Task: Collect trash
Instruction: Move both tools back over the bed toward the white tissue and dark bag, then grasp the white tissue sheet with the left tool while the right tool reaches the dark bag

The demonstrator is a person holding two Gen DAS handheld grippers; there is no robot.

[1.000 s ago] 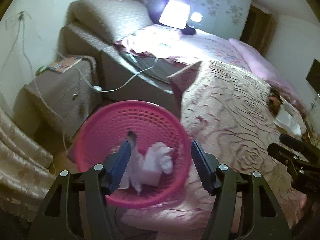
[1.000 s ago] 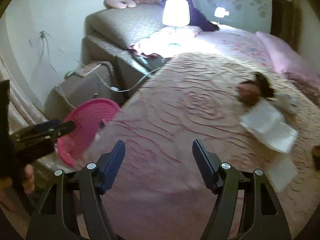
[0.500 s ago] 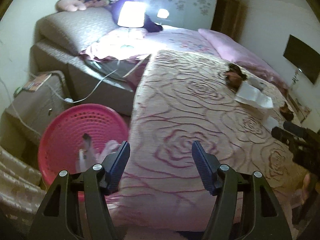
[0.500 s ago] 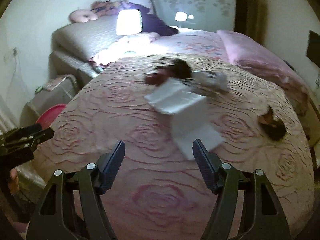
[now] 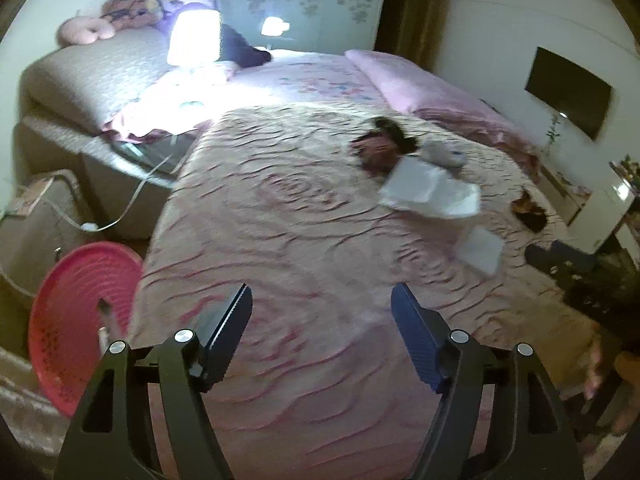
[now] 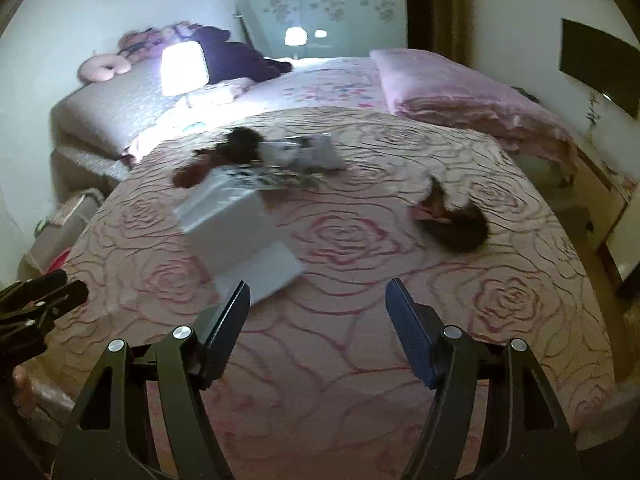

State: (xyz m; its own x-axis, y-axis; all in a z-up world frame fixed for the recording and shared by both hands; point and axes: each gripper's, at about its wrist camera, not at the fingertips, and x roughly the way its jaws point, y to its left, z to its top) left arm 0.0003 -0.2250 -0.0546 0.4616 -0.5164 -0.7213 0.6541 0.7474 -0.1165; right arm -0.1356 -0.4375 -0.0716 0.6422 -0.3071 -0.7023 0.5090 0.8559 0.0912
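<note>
A pink mesh basket [image 5: 76, 312] stands on the floor at the bed's left side, with a scrap of trash in it. On the rose-patterned bedspread [image 5: 280, 220] lie white paper sheets [image 5: 430, 194] [image 6: 224, 216], a dark brown clump [image 5: 380, 148] [image 6: 224, 152], a grey wrapper [image 6: 308, 152] and another dark clump [image 5: 530, 212] [image 6: 456, 228]. My left gripper [image 5: 321, 288] hovers over the bed's near edge, its jaws opening with nothing between them. My right gripper [image 6: 318, 283] is open and empty, with the nearest white sheet [image 6: 260, 272] just beyond its left finger.
A lit lamp [image 5: 194, 38] glares on the bed's far left side. A nightstand [image 5: 32, 216] with a white cable stands behind the basket. A folded pink blanket [image 6: 460, 92] lies at the far right. A dark screen [image 5: 568, 92] hangs on the right wall.
Both views have swung right, away from the basket and onto the bedspread. The basket has slid to the left edge, the papers and clumps came nearer, and the left jaws stand wider.
</note>
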